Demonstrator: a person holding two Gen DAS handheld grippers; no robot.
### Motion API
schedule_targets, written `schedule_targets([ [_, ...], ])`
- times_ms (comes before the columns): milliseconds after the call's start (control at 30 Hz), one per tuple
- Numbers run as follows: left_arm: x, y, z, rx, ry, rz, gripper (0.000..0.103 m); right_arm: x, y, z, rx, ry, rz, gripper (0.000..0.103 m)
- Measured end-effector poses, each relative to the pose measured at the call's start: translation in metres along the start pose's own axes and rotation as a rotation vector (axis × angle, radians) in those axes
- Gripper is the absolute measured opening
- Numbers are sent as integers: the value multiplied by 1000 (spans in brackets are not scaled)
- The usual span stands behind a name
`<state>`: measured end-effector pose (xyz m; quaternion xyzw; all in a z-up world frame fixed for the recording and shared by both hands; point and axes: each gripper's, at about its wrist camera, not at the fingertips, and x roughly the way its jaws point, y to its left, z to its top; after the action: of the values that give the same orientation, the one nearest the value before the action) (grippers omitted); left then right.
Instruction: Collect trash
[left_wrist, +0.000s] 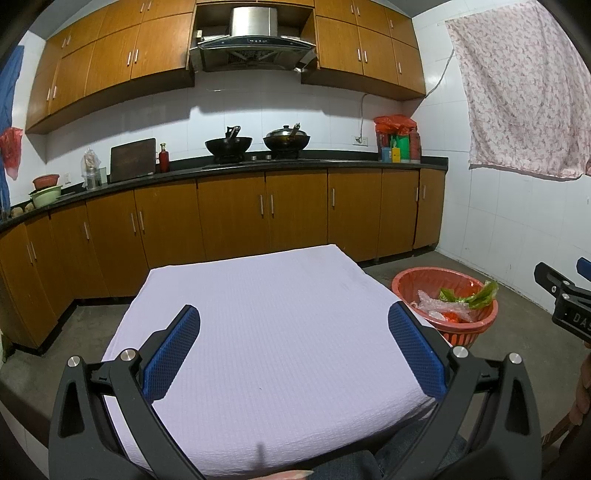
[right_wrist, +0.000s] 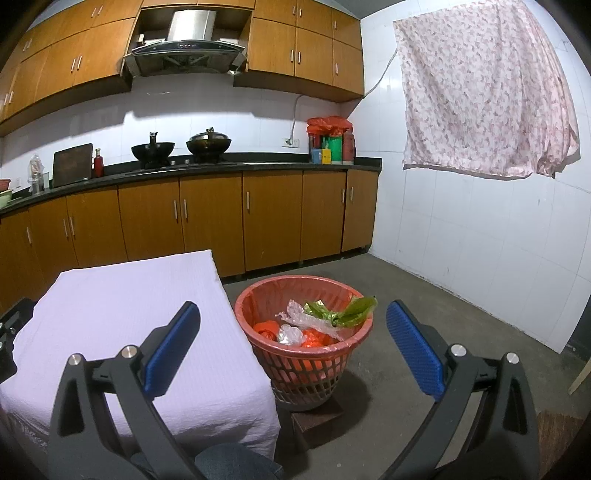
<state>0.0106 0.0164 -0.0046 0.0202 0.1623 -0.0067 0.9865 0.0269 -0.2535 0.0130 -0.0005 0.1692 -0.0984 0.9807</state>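
Both grippers, the left gripper (left_wrist: 293, 334) over the bare lilac cloth (left_wrist: 280, 332) and the right gripper (right_wrist: 293, 334), stood spread and empty, while the trash (right_wrist: 314, 325) lay in the red basket (right_wrist: 255, 295), seeming light, soft and crinkly, best pinched at a loose fold.

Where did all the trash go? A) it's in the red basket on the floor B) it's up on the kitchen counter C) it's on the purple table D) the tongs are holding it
A: the crumpled clear plastic, green wrapper and orange scraps lie inside the red basket on the floor beside the table, and both the left tongs and right tongs are open with nothing in them.
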Motion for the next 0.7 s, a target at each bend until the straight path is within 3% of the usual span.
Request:
schedule_targets([
  [700,-1,0,2,2,-3,-2,101,1,-2,-1,3,3,3,99],
])
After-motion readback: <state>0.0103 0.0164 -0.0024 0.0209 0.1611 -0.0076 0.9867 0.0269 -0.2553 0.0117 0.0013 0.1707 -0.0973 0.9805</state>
